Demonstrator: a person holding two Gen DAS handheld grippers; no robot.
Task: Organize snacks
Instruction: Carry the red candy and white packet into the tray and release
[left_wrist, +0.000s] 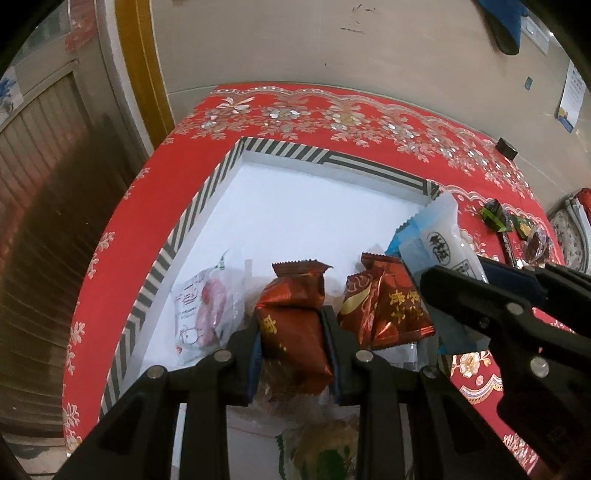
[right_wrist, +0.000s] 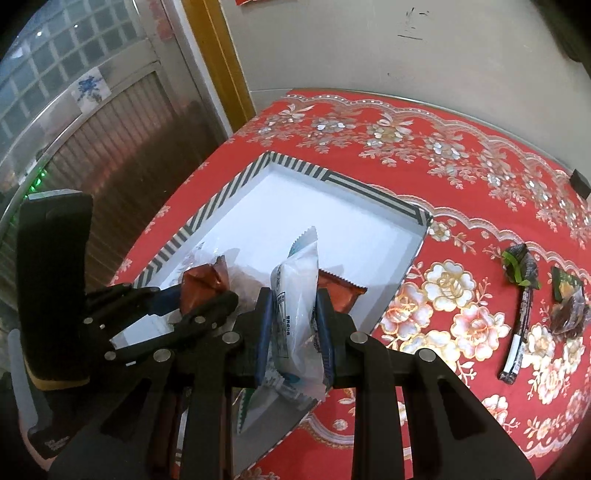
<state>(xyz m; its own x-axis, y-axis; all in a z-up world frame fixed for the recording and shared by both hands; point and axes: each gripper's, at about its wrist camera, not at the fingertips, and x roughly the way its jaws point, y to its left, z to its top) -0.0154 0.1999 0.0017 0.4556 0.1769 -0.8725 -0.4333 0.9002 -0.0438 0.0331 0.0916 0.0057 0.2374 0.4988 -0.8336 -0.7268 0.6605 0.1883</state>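
My left gripper (left_wrist: 293, 334) is shut on a dark red snack packet (left_wrist: 291, 325), held over the white tray with a striped rim (left_wrist: 192, 214). My right gripper (right_wrist: 294, 332) is shut on a white and blue snack packet (right_wrist: 297, 295), also above the tray (right_wrist: 221, 199). The right gripper (left_wrist: 476, 284) shows at the right of the left wrist view with that white packet (left_wrist: 439, 240). The left gripper (right_wrist: 192, 299) and its red packet (right_wrist: 205, 282) appear at the left of the right wrist view. Inside the tray lie a clear pink-printed packet (left_wrist: 207, 306) and another red packet (left_wrist: 388, 306).
A red flowered tablecloth (right_wrist: 443, 155) covers the table. Loose on it, right of the tray, lie a green and black wrapper (right_wrist: 519, 267), a long dark stick packet (right_wrist: 519, 332) and a brown wrapped snack (right_wrist: 569, 310). A small black box (right_wrist: 580, 182) sits near the far edge by the wall.
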